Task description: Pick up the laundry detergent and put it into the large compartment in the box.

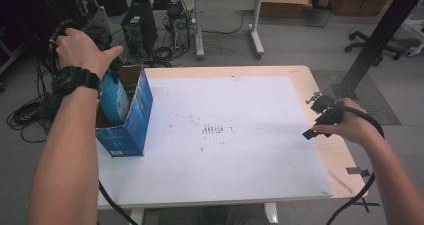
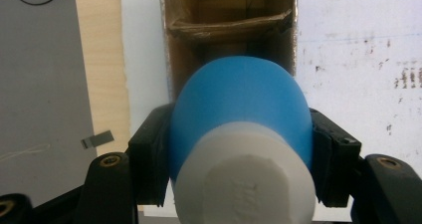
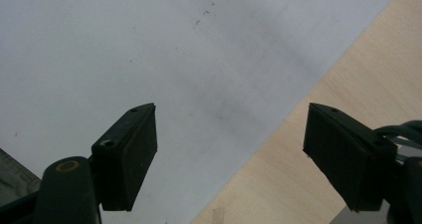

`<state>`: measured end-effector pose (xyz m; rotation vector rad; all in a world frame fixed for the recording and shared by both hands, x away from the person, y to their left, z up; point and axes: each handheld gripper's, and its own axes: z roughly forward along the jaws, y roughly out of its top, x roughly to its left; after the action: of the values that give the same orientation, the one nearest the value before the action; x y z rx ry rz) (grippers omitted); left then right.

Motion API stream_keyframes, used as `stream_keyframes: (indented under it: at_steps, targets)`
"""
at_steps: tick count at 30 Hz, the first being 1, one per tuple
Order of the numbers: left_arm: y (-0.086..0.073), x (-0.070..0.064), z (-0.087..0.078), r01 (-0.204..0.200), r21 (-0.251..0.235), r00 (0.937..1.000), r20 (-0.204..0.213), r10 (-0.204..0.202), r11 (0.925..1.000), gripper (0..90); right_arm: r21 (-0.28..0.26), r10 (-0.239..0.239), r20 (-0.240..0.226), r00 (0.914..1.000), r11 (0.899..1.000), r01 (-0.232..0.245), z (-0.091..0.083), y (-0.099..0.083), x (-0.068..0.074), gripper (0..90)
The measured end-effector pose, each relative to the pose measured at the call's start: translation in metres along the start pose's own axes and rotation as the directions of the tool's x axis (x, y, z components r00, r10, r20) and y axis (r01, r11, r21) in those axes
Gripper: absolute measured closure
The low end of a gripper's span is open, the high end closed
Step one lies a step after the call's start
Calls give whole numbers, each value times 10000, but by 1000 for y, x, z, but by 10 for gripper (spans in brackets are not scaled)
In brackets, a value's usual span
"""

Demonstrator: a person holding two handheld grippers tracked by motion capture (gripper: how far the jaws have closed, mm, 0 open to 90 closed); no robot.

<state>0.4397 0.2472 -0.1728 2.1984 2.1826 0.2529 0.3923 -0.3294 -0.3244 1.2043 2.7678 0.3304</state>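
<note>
My left gripper [image 2: 239, 149] is clamped on the blue bottle [image 2: 239, 114], poised over the box [image 1: 131, 116] at frame left (depth hard to judge); it could catch the flap, while my right gripper [image 3: 231, 154] gapes, holding nothing.

A light wooden table [image 1: 327, 150] carries a large white sheet [image 1: 225, 135], with a blue cardboard box [image 1: 131, 120] standing at the sheet's left edge.

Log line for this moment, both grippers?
left gripper: shut on blue bottle, over open box | right gripper: open, idle
</note>
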Motion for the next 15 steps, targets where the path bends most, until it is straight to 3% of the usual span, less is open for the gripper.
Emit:
stream_keyframes:
  at_steps: [15]
  targets:
    - [-3,-2,28,-72,244,10000,10,71,9997,378,9,-9,16,10000,10000,9,0,-2,1,210]
